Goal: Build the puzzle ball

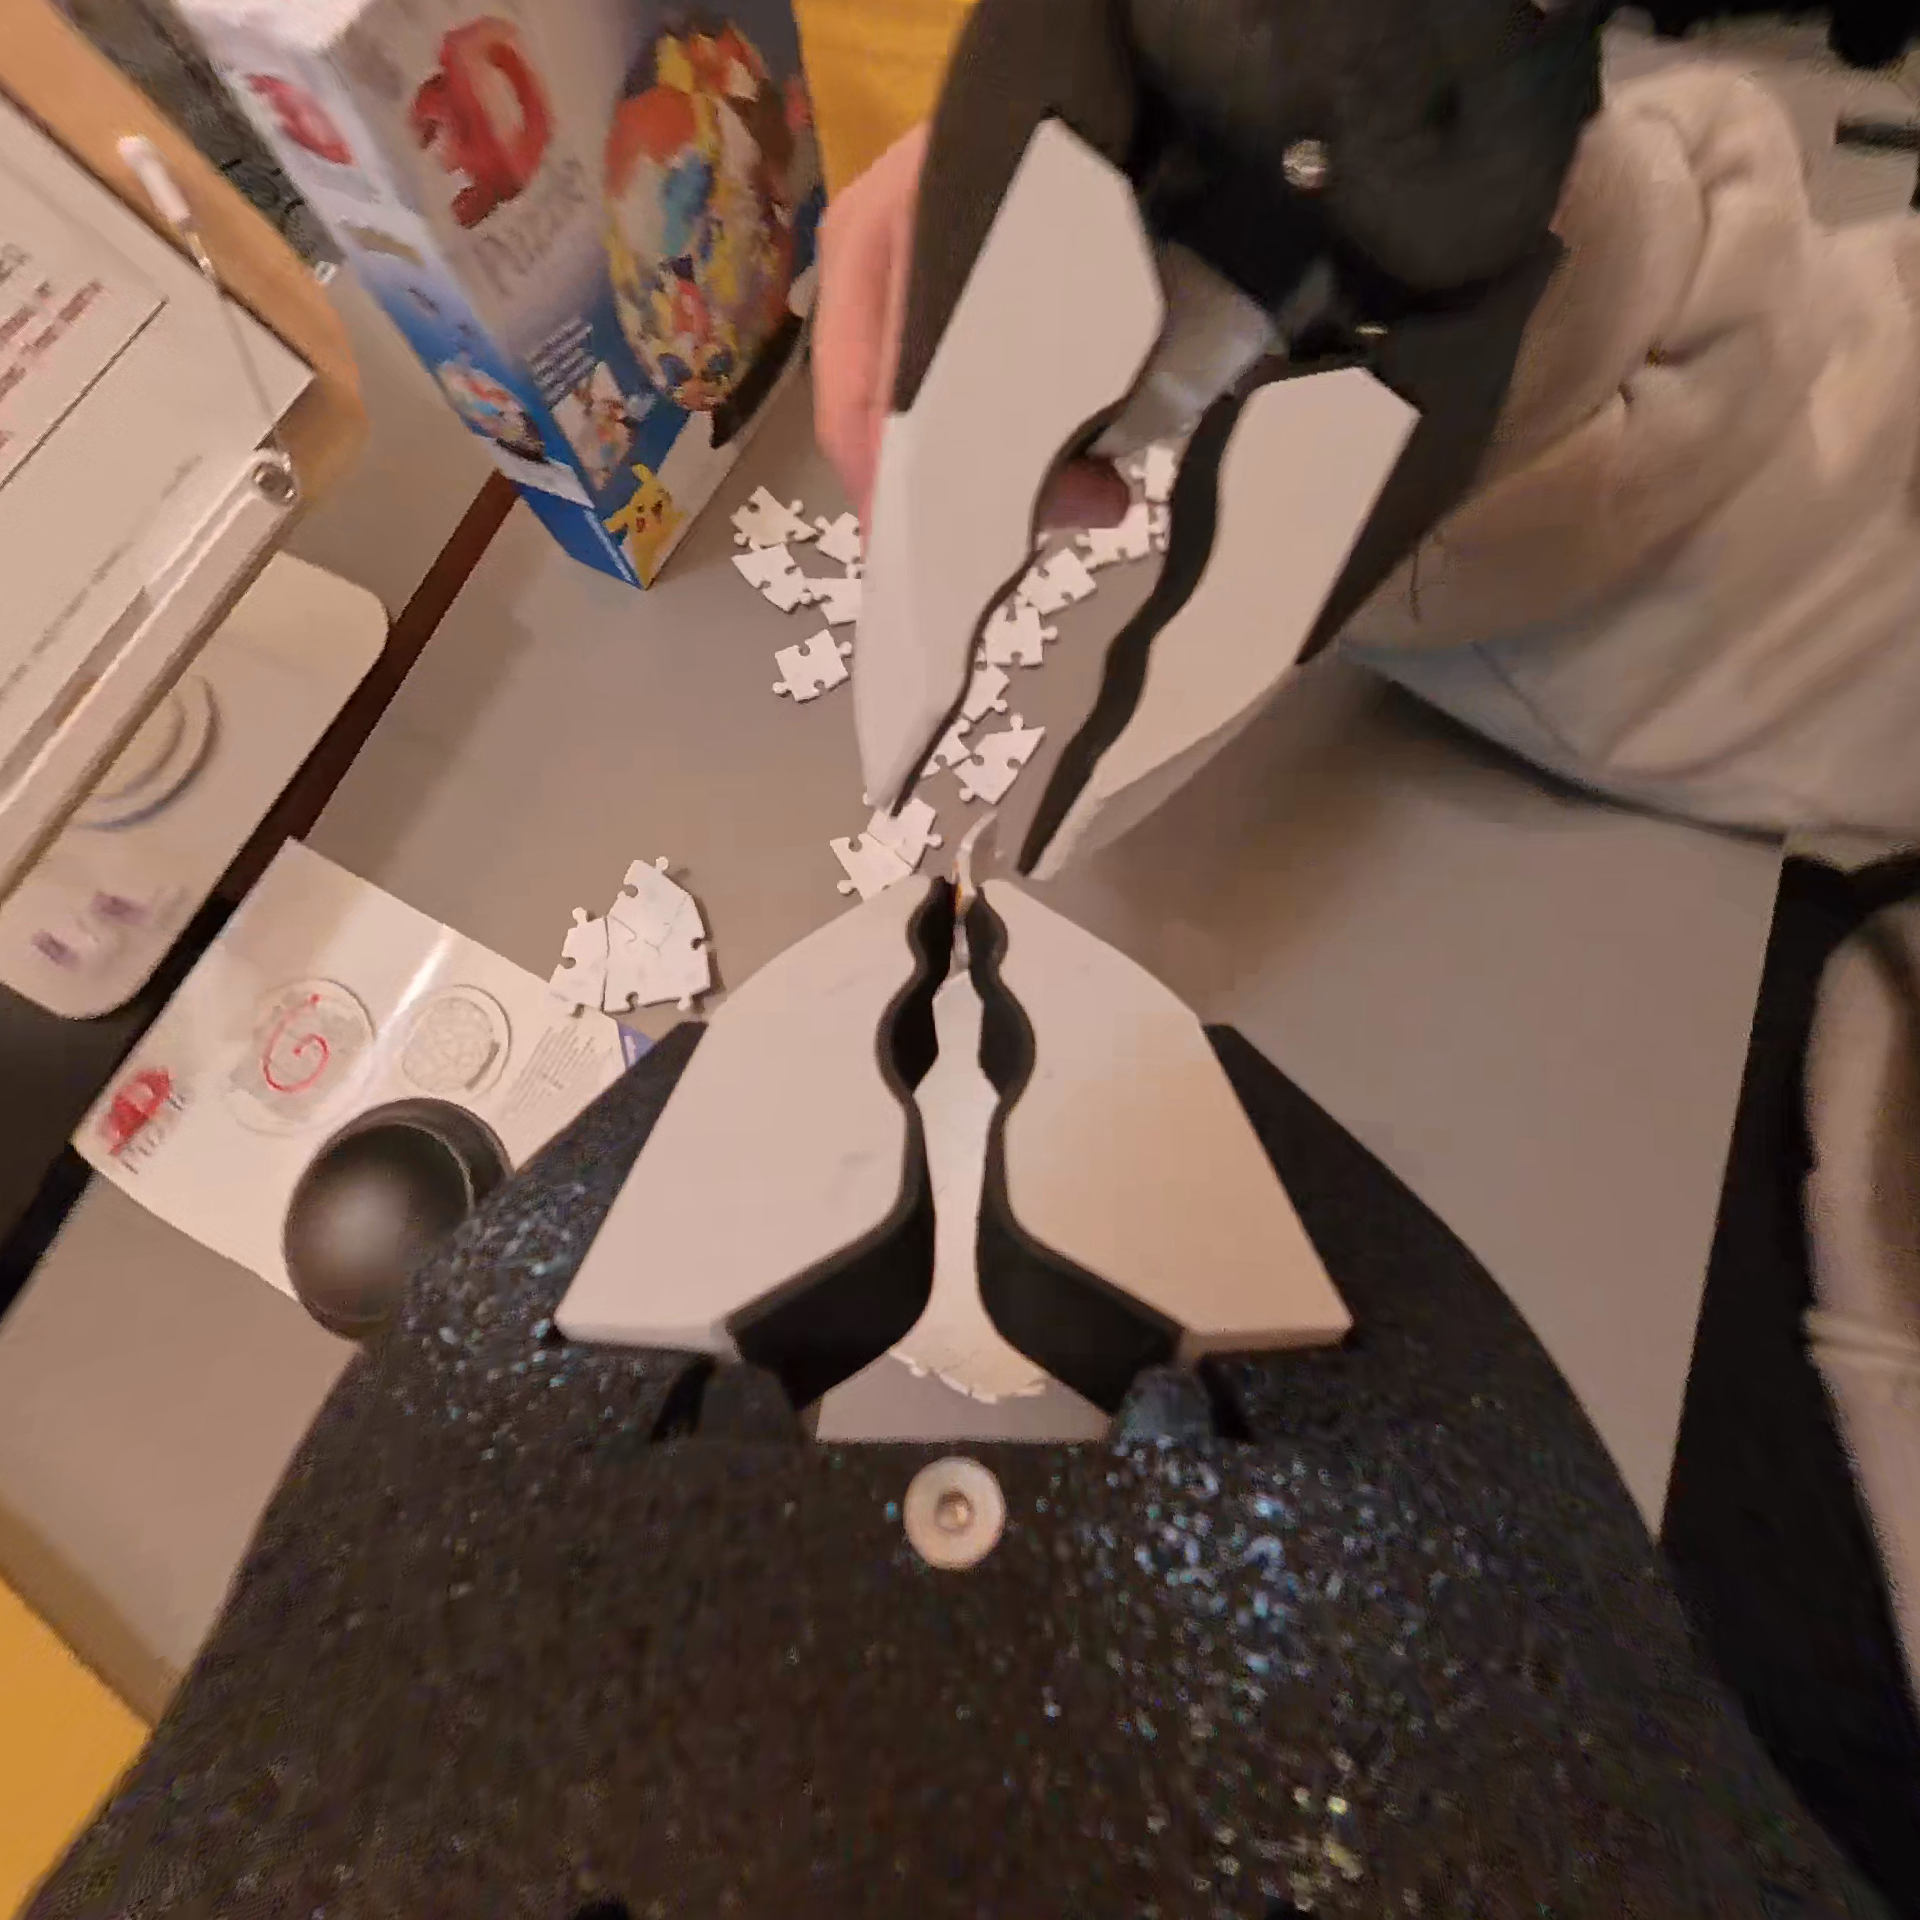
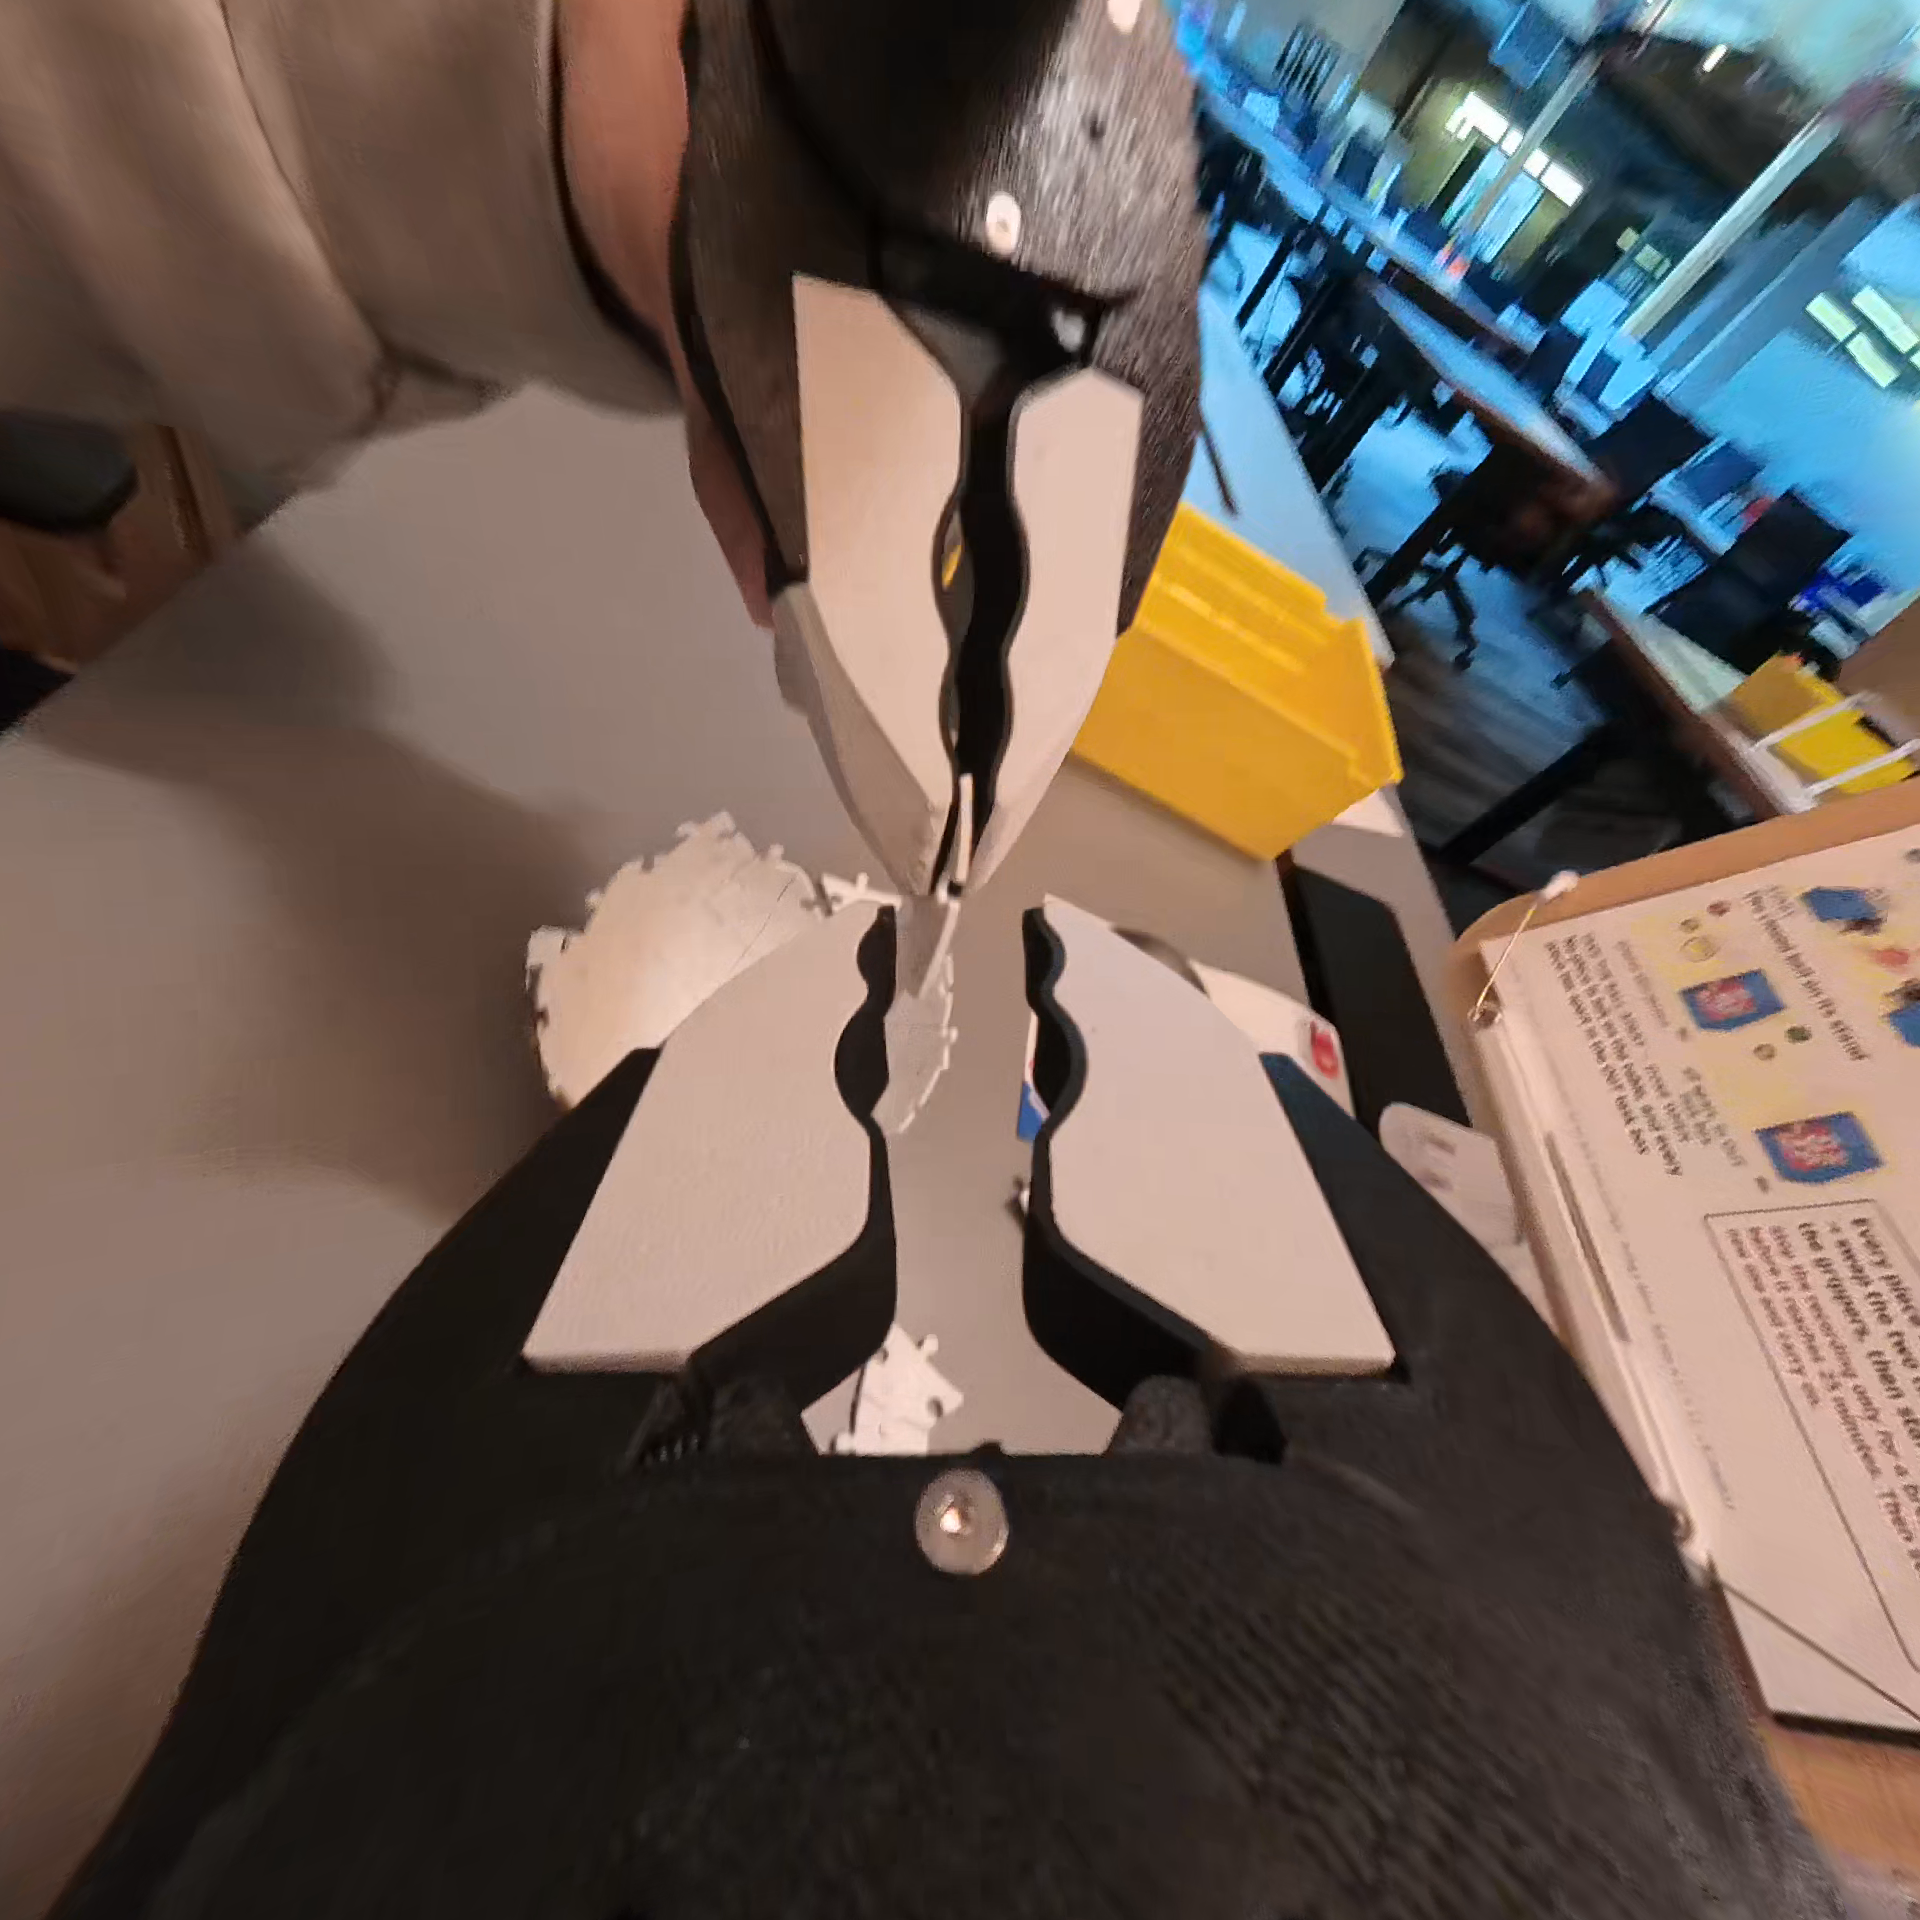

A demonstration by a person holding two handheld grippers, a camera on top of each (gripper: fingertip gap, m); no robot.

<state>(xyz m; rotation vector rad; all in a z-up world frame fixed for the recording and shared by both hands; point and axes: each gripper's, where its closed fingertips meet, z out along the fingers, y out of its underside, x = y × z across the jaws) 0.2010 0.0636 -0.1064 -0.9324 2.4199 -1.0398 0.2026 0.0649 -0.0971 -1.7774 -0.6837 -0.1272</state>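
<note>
My left gripper [image 1: 961, 906] is shut on a white puzzle piece [image 1: 964, 1132], which shows edge-on between its fingers. In the right wrist view the left gripper [image 2: 951, 883] comes down from above, and the held piece [image 2: 920, 997] hangs from its tips. My right gripper [image 2: 964, 920] is open; the piece sits between its fingers, close against the left one. In the left wrist view the right gripper [image 1: 961, 831] reaches in from above, tip to tip with the left. A joined curved section of pieces [image 1: 639, 951] lies on the grey table and also shows in the right wrist view [image 2: 665, 956].
Loose white pieces [image 1: 800, 582] are scattered by the puzzle box [image 1: 582, 260]. An instruction sheet [image 1: 343, 1039] and a black round stand [image 1: 384, 1205] lie at the left. A yellow bin [image 2: 1236, 675] and a clipboard with papers [image 2: 1714, 1195] are at the right. A person's sleeve [image 1: 1662, 468] is close.
</note>
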